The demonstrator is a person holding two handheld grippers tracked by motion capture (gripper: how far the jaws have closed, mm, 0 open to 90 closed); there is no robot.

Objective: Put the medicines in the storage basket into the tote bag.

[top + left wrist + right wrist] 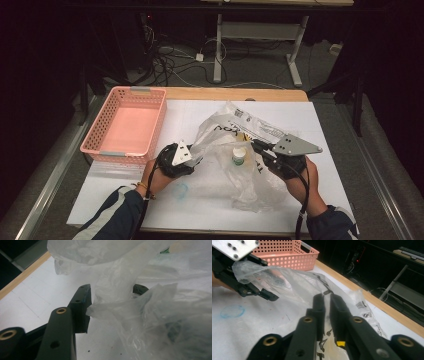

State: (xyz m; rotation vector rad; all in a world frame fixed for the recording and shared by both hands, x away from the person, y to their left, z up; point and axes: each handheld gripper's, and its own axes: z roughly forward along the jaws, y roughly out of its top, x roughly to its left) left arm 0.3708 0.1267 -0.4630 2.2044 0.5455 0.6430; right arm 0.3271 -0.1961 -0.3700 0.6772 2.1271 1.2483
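A crumpled clear plastic bag (pixel 235 150) with black print lies on the white table sheet (pixel 310 125), and a small white bottle (pixel 239 156) with a green label stands inside it. My left gripper (pixel 196 159) is at the bag's left edge. In the left gripper view its jaws stand apart with loose bag film (pixel 117 305) bunched between them (pixel 112 290). My right gripper (pixel 256 145) holds the bag's right side, its jaws nearly together on a fold of the film (pixel 325 298). In the right gripper view the left gripper (pixel 265 280) sits at the top left, draped with film.
A pink perforated basket (pixel 159 125) stands at the back left, its wall (pixel 287 257) also in the right gripper view. A faint blue ring (pixel 180 190) is drawn on the sheet near the left hand. The wooden table edge (pixel 225 94) runs behind, with cables and a desk frame beyond.
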